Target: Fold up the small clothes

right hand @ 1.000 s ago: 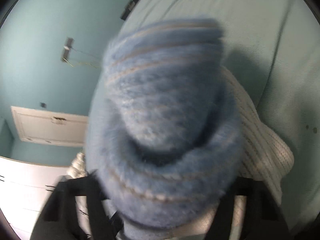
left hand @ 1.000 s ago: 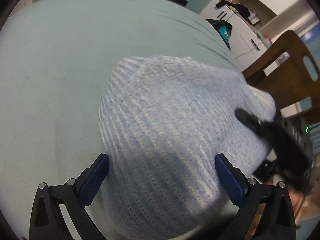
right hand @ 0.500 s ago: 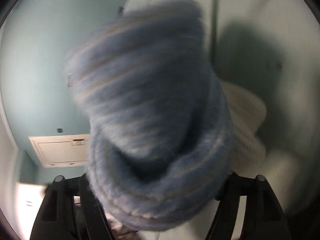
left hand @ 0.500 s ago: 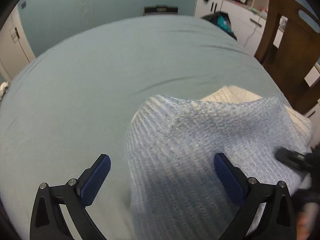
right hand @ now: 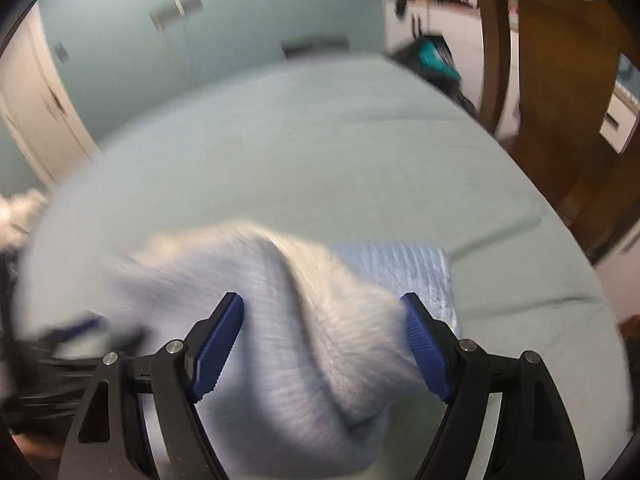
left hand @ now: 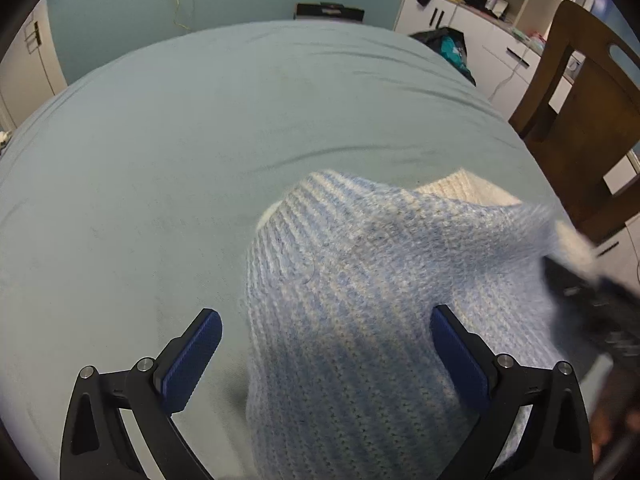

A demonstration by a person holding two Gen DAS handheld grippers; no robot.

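A light blue knitted garment [left hand: 360, 280] lies bunched on the pale green table cloth [left hand: 160, 140], with a cream knit piece [left hand: 460, 186] under its far side. My left gripper [left hand: 326, 344] is open, its blue pads wide apart, with the garment lying between the fingers. My right gripper [right hand: 324, 340] is open too; the knit [right hand: 300, 320] sits between its pads, blurred by motion. A flat, lighter blue folded part [right hand: 404, 264] shows behind it. The right gripper's dark body shows blurred at the right edge of the left wrist view [left hand: 592, 308].
A wooden chair [left hand: 580, 100] stands at the table's right edge. White cabinets [left hand: 460, 12] with dark clothes on them and a teal wall are behind. A black box [left hand: 328, 10] sits at the table's far edge. A white door [right hand: 36, 112] is at left.
The right gripper let go of the rolled blue knit and swung down level with the table; the knit now rests between its open pads. The left view tilted up and the garment flattened.
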